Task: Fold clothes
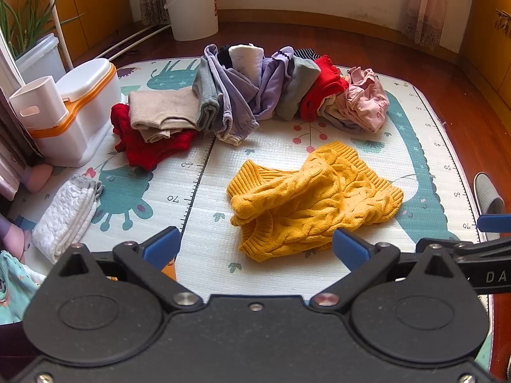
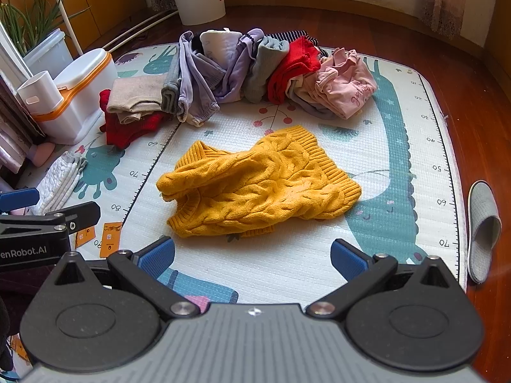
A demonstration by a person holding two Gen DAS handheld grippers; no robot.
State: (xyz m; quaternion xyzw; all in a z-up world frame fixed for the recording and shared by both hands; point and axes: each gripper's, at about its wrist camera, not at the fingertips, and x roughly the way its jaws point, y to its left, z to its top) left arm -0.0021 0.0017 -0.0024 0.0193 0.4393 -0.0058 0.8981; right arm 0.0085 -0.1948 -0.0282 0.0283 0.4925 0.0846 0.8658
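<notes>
A yellow cable-knit sweater [image 1: 314, 199] [image 2: 258, 185] lies crumpled in the middle of the patterned play mat [image 1: 198, 274] [image 2: 287, 261]. My left gripper [image 1: 255, 249] hovers just short of the sweater's near edge, open, nothing between its blue pads. My right gripper [image 2: 254, 255] also stands open and empty, a little nearer than the sweater's near hem. Each gripper shows at the side of the other's view. A row of loosely folded clothes [image 1: 281, 92] [image 2: 255, 67] lies behind the sweater, and a beige piece over a red knit [image 1: 153, 127] [image 2: 131, 111] lies at the left.
A white and orange plastic box [image 1: 76, 111] [image 2: 76, 95] stands at the mat's left edge. A folded white quilted piece [image 1: 67, 217] [image 2: 60, 178] lies in front of it. A white bucket [image 1: 191, 6] stands at the back. A grey slipper [image 2: 482, 229] rests on the wooden floor at right.
</notes>
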